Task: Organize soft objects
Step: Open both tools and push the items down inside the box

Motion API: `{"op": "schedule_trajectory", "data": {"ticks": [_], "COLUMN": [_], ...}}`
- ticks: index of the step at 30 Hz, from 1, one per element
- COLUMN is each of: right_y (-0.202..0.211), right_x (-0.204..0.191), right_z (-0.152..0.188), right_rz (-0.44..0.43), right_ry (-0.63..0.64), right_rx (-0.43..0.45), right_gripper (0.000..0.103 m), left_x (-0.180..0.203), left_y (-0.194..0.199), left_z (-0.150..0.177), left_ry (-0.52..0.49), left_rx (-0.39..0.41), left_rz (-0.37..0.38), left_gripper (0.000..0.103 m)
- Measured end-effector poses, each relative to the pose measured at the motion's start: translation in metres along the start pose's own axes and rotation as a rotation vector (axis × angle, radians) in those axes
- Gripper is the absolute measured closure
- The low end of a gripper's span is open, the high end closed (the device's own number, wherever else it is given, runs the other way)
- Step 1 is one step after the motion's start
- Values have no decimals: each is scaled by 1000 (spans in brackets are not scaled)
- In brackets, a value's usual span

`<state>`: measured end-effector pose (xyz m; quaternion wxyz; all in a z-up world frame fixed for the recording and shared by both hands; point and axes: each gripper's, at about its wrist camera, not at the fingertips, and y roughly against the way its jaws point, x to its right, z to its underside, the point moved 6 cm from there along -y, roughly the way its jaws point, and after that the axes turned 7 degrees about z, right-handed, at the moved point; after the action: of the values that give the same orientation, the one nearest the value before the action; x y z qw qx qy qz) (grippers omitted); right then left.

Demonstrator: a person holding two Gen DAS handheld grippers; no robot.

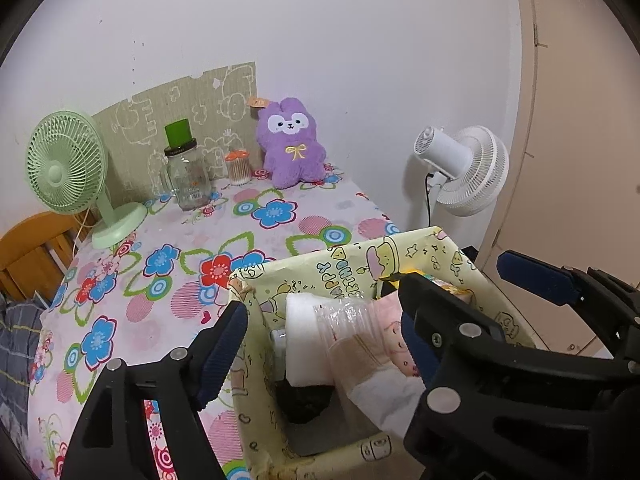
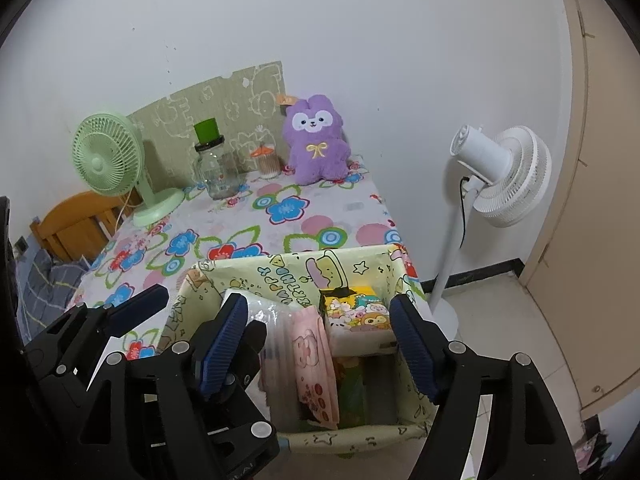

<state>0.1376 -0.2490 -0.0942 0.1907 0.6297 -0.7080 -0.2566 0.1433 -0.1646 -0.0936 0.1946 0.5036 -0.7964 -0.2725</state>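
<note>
A purple plush toy (image 1: 290, 144) sits upright at the far edge of the floral table, against the wall; it also shows in the right wrist view (image 2: 316, 140). A yellow cartoon-print fabric bin (image 1: 360, 256) stands at the table's near right corner, holding a pink tissue pack (image 2: 312, 356), a white plastic-wrapped pack (image 1: 304, 340) and a colourful box (image 2: 360, 316). My left gripper (image 1: 320, 324) is open and empty over the bin's left side. My right gripper (image 2: 318, 340) is open and empty above the bin (image 2: 288, 268).
A green desk fan (image 1: 64, 172), a glass jar with a green cup on top (image 1: 186, 172) and a cotton-swab jar (image 1: 238, 168) stand at the back of the floral tablecloth (image 1: 160, 280). A white standing fan (image 2: 500, 176) is right of the table. A wooden chair (image 2: 76, 224) is at left.
</note>
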Motion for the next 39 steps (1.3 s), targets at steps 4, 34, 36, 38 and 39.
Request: {"op": "schedule_trajectory", "data": {"ticks": [4, 34, 36, 38, 39], "right_y": [10, 20, 17, 14, 11], "right_x": [-1, -18, -21, -24, -27], "right_z": [4, 49, 45, 42, 40], "right_rz": [-5, -50, -61, -75, -82], "right_ry": [-3, -1, 6, 11, 13], "right_rx": [7, -40, -43, -52, -55], "right_gripper": [26, 45, 51, 56, 58], "left_x": [2, 3, 0, -3, -5], "left_y": [9, 29, 28, 26, 25], "left_z": [4, 46, 44, 41, 41], "left_ry": [-13, -31, -23, -12, -7], "left_rx": [9, -10, -12, -17, -19], "left_rz": [-8, 5, 10, 14, 15], "left_gripper": [19, 8, 8, 8, 8]}}
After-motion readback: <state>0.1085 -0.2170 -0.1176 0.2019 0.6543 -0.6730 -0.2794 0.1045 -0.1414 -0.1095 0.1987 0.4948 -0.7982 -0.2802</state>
